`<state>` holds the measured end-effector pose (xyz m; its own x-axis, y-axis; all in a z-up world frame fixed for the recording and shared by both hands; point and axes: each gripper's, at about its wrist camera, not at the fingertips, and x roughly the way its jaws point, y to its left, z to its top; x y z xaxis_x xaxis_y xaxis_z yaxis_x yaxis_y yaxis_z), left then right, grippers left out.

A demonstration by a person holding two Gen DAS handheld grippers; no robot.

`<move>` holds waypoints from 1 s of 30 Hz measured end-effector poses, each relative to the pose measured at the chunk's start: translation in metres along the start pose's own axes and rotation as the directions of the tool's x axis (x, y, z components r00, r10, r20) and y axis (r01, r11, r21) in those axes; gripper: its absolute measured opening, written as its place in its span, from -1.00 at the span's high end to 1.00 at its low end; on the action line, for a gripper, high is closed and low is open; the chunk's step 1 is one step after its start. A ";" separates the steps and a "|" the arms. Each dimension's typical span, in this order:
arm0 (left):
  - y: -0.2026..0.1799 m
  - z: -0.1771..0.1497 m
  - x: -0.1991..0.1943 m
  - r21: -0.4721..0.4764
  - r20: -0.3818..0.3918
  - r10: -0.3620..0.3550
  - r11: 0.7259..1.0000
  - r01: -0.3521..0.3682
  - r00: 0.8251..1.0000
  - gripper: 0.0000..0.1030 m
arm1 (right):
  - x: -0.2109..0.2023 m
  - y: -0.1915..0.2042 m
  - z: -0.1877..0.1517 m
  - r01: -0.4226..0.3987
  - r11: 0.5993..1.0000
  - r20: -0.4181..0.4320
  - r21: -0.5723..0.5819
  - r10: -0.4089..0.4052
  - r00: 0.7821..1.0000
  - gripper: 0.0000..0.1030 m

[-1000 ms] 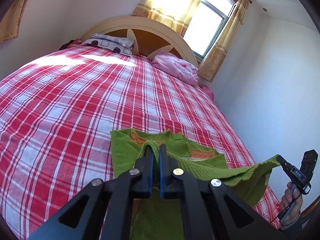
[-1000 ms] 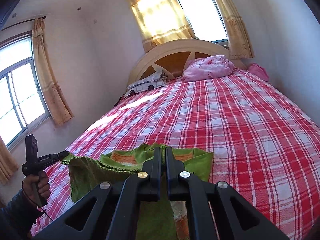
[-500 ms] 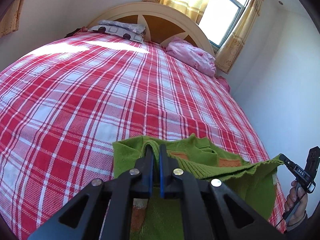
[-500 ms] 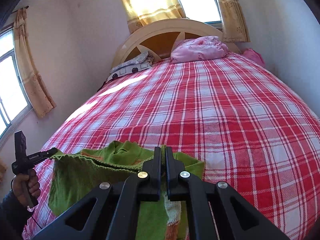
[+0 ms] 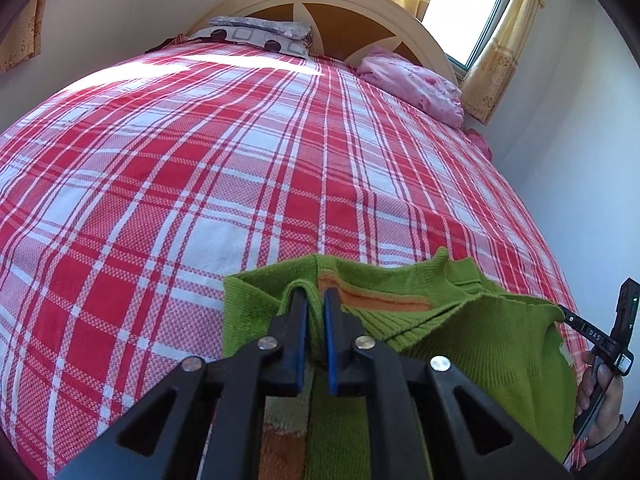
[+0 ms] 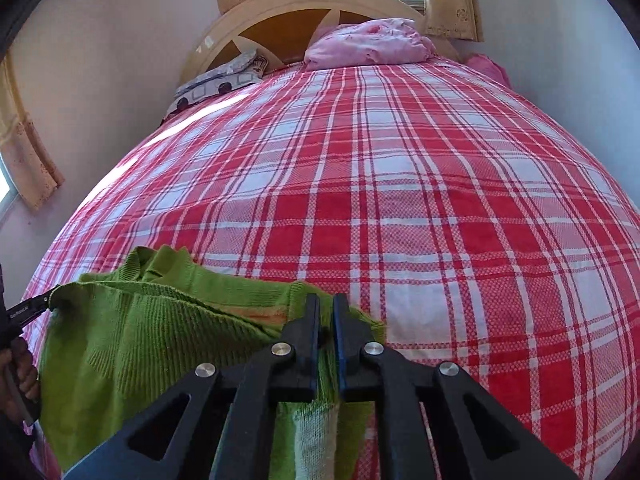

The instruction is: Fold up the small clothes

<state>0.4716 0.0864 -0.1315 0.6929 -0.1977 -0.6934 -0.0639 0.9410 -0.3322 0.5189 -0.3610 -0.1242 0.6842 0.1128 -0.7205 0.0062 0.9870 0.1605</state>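
Since a second ago both claws have dropped toward the bed, and the green sweater [image 5: 472,344] now lies lower on the red plaid bedspread [image 5: 240,184], at its near edge. The left claw [image 5: 315,300] and right claw [image 6: 326,308], then clamped tight, are opening, with a narrow gap and sweater fabric between the jaws. Far off stand the arched headboard [image 5: 360,12], a grey pillow [image 5: 256,34], a pink pillow [image 6: 372,42], curtains and window.

One green sweater [image 5: 492,344], two grippers, the left gripper [image 5: 315,308] and the right gripper [image 6: 326,312], one bed [image 5: 240,152], one patterned pillow [image 5: 256,34], one pink bundle [image 5: 412,82] and one headboard [image 5: 320,0].
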 end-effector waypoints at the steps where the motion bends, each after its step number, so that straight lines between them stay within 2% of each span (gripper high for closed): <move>1: 0.001 -0.001 -0.003 -0.005 -0.002 0.000 1.000 0.000 1.000 0.67 | -0.005 -0.004 -0.002 -0.002 1.000 0.009 0.009 0.001 1.000 0.04; 2: 0.002 -0.002 -0.009 -0.008 0.006 -0.001 1.000 0.001 1.000 0.62 | -0.011 -0.006 -0.004 -0.020 1.000 0.026 0.016 0.020 0.999 -0.14; 3: 0.002 -0.003 -0.014 -0.003 0.020 0.003 1.000 -0.003 1.000 0.42 | -0.018 -0.008 -0.006 -0.026 0.999 0.037 0.018 0.025 0.999 -0.14; 4: 0.002 -0.006 -0.023 0.012 0.039 0.018 1.000 -0.019 0.999 0.12 | -0.024 -0.009 -0.008 -0.020 1.000 0.044 0.016 0.019 0.999 -0.14; 6: 0.004 -0.013 -0.041 0.029 0.082 0.042 0.999 -0.044 0.996 -0.17 | -0.038 -0.009 -0.015 -0.014 1.000 0.058 0.008 0.014 0.998 -0.14; 8: 0.006 -0.019 -0.049 0.040 0.091 0.062 0.997 -0.065 0.994 -0.18 | -0.051 -0.005 -0.024 -0.035 0.999 0.044 0.005 0.034 0.998 -0.14; 10: 0.006 -0.029 -0.054 0.058 0.083 0.086 0.994 -0.091 0.993 -0.19 | -0.061 0.006 -0.034 -0.097 0.995 0.019 -0.013 0.097 0.995 -0.14; 13: 0.007 -0.044 -0.057 0.084 0.068 0.138 0.986 -0.144 0.988 -0.18 | -0.077 0.041 -0.058 -0.172 0.979 -0.024 -0.111 0.170 0.985 -0.14; 15: 0.008 -0.055 -0.061 0.080 0.061 0.131 0.987 -0.136 0.989 -0.18 | -0.080 0.064 -0.074 -0.192 0.963 -0.075 -0.187 0.181 0.981 -0.12; 18: 0.006 -0.068 -0.061 0.112 0.055 0.145 0.982 -0.150 0.988 -0.21 | -0.073 0.089 -0.084 -0.237 0.942 -0.140 -0.237 0.208 0.968 0.05; 19: 0.005 -0.071 -0.058 0.125 0.054 0.164 0.978 -0.169 0.985 -0.23 | -0.068 0.098 -0.085 -0.244 0.936 -0.160 -0.253 0.208 0.965 0.21; 21: 0.008 -0.076 -0.057 0.111 0.055 0.172 0.978 -0.178 0.984 -0.23 | -0.053 0.116 -0.087 -0.243 0.926 -0.217 -0.291 0.184 0.959 0.31; 23: 0.013 -0.078 -0.055 0.080 0.052 0.172 0.981 -0.176 0.984 -0.30 | -0.028 0.133 -0.087 -0.198 0.927 -0.266 -0.318 0.112 0.957 0.35; 27: 0.012 -0.082 -0.053 0.084 0.064 0.194 0.976 -0.199 0.979 -0.43 | 0.006 0.139 -0.058 -0.081 0.944 -0.208 -0.320 0.013 0.978 0.36; 30: 0.016 -0.085 -0.050 0.068 0.059 0.197 0.977 -0.201 0.979 -0.54 | 0.031 0.124 -0.036 -0.080 0.976 -0.210 -0.201 0.037 0.977 0.38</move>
<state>0.3745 0.0883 -0.1565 0.7083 0.0081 -0.7059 -0.1524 0.9781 -0.1417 0.5144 -0.2306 -0.1506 0.5159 0.1706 -0.8395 -0.1949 0.9776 0.0789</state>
